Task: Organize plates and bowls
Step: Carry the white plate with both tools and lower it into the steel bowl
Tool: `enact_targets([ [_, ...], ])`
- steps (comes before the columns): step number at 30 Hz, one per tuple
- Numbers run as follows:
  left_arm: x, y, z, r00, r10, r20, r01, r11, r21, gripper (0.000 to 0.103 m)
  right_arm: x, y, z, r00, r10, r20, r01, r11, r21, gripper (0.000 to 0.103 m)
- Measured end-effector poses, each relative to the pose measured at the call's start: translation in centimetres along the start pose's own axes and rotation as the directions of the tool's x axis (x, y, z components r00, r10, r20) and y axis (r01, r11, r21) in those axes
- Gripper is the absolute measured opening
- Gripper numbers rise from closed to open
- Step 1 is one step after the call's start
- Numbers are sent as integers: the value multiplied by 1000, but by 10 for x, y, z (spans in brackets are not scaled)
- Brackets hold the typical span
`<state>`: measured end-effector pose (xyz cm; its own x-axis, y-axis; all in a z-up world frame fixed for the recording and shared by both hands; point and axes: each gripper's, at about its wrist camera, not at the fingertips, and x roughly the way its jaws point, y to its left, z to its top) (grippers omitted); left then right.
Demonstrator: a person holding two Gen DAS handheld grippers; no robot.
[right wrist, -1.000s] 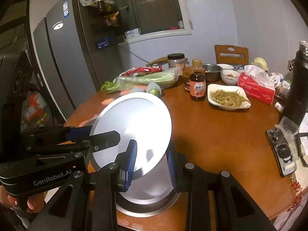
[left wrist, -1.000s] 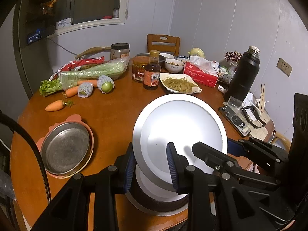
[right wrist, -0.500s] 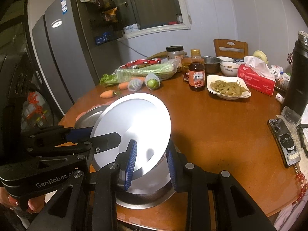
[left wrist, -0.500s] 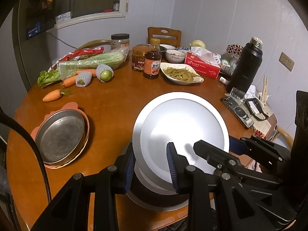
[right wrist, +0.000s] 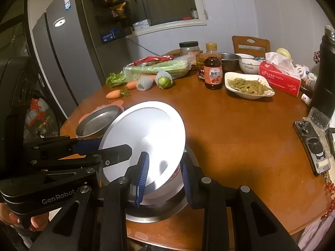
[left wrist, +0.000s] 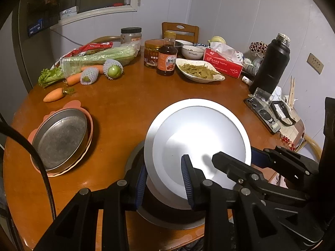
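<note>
A round white plate [left wrist: 199, 142] is held tilted, near the table's front edge, above a steel bowl [left wrist: 167, 217]. My left gripper [left wrist: 165, 184] is shut on the plate's near rim. My right gripper [right wrist: 164, 175] is shut on the same plate [right wrist: 144, 138] from the other side, over the steel bowl [right wrist: 155, 211]. A steel pan [left wrist: 59, 140] rests on a pink mat at the left and also shows in the right wrist view [right wrist: 98, 123].
The round wooden table [left wrist: 129, 104] carries carrots [left wrist: 53, 95], celery, a sauce bottle [left wrist: 166, 56], a dish of food [left wrist: 199, 73], a tissue box [left wrist: 223, 62], a black flask [left wrist: 271, 62] and a phone [right wrist: 313, 144]. A fridge [right wrist: 62, 62] stands at the left.
Both grippers with the plate have drawn back toward the table's near edge and risen slightly. The plate stays held by both.
</note>
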<state>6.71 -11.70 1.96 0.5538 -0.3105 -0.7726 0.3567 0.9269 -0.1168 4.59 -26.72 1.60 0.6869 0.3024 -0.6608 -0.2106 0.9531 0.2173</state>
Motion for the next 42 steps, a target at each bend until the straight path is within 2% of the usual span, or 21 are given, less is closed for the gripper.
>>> enact_targets([
  [42, 17, 1, -10, 999, 26, -47, -26, 1000, 7, 32, 14, 2, -12, 999, -7, -53, 5, 1000, -22, 33],
])
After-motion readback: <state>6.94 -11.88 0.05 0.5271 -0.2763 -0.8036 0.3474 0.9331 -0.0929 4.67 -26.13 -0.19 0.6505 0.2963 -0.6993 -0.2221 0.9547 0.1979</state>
